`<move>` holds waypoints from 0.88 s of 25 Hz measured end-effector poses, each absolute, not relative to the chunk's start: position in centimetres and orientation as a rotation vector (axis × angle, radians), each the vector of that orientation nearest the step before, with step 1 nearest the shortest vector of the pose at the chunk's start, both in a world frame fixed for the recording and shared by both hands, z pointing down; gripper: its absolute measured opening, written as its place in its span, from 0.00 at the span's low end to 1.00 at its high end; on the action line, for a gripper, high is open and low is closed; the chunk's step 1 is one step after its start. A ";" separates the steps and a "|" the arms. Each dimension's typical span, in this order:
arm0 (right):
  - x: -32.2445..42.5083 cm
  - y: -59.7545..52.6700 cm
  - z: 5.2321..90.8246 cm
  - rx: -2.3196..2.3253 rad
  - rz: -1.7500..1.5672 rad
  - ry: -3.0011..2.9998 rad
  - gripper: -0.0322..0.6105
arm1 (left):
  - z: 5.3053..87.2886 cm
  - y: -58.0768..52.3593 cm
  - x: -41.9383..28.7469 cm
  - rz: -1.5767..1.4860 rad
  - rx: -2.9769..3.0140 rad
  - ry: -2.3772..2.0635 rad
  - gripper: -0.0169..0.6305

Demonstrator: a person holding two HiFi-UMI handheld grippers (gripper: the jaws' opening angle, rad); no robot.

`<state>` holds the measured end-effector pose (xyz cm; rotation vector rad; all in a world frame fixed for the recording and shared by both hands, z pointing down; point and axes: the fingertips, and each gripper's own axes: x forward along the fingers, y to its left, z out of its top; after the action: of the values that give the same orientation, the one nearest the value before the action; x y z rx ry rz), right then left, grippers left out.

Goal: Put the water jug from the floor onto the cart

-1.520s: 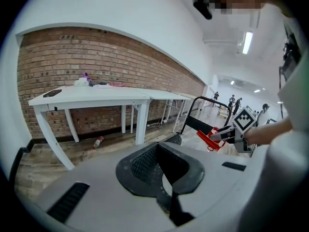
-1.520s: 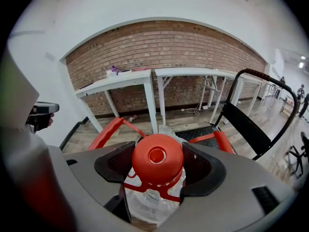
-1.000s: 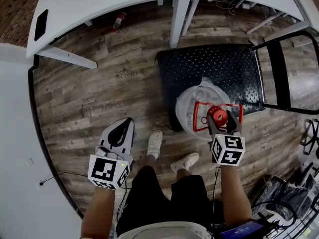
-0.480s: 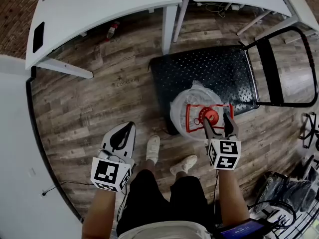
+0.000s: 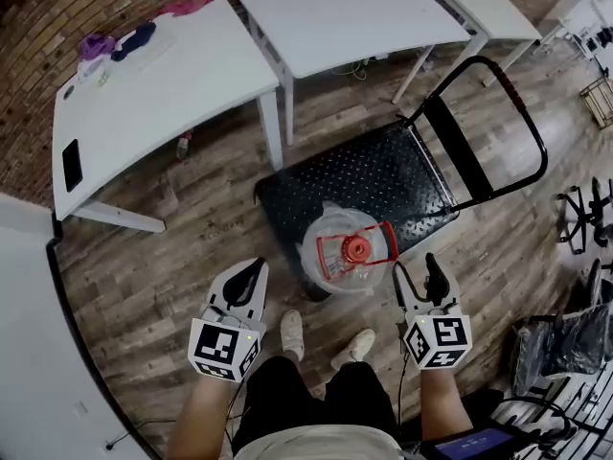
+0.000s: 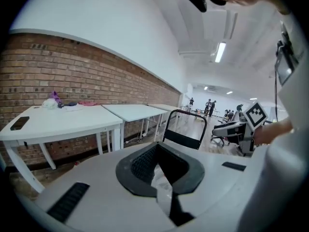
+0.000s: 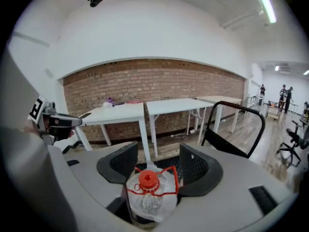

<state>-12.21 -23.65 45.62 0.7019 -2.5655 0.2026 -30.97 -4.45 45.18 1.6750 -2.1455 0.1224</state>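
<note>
The clear water jug (image 5: pixel 335 249), with a red cap (image 5: pixel 357 248) and a red handle, stands at the near edge of the black cart deck (image 5: pixel 374 175). My right gripper (image 5: pixel 415 266) is open, just right of the jug and nearer to me, apart from it. Its jaws have just been closing a little, with nothing pressed between them. In the right gripper view the jug (image 7: pixel 147 197) shows below and beyond the jaws (image 7: pixel 155 162). My left gripper (image 5: pixel 251 271) hangs left of the jug over the wood floor, fingertips together and empty (image 6: pixel 161 151).
The cart's black push handle (image 5: pixel 498 103) rises at its far right. Two white tables (image 5: pixel 153 75) (image 5: pixel 345 17) stand by the brick wall, one with a phone (image 5: pixel 71 164). The person's shoes (image 5: pixel 292 333) are below the jug. Chairs (image 5: pixel 584 218) and bags (image 5: pixel 565 343) fill the right side.
My right gripper has let go of the jug's red handle and drawn back toward me. Both grippers have risen. The head view has swung up, showing more of the tables.
</note>
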 end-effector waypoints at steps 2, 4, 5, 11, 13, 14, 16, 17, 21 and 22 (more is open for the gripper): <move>-11.0 -23.3 42.9 0.757 0.165 -2.589 0.41 | 43.8 -4.2 -29.8 0.107 1.709 -2.129 0.03; -9.8 -22.9 40.4 0.797 0.137 -2.612 0.37 | 42.7 -4.0 -28.8 0.081 1.726 -2.115 0.03; -9.2 -22.8 39.4 0.825 0.128 -2.624 0.34 | 42.2 -4.1 -28.5 0.072 1.739 -2.108 0.03; -4.3 -21.7 34.7 1.055 0.154 -2.649 0.13 | 38.6 -5.1 -27.8 0.090 1.858 -2.071 0.03; -2.8 -21.2 33.6 1.105 0.161 -2.641 0.09 | 37.1 -5.5 -27.3 0.095 1.903 -2.069 0.03; -2.1 -20.9 33.2 1.123 0.165 -2.640 0.07 | 36.5 -5.6 -27.1 0.094 1.919 -2.066 0.03; -0.7 -20.2 32.4 1.143 0.160 -2.642 0.06 | 35.6 -5.7 -26.2 0.089 1.944 -2.057 0.03; -0.1 -20.0 32.1 1.147 0.144 -2.641 0.06 | 35.3 -5.7 -25.8 0.085 1.954 -2.053 0.02; 2.1 -19.5 31.4 1.152 0.041 -2.609 0.05 | 33.7 -6.1 -23.8 0.076 1.998 -2.043 0.03; 2.8 -19.3 31.2 1.157 0.042 -2.609 0.05 | 33.1 -6.0 -23.4 0.079 2.008 -2.047 0.03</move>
<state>2.83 -19.28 31.17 1.1573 -2.6092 0.0423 -23.37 -6.04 33.09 2.0078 -2.0468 0.0793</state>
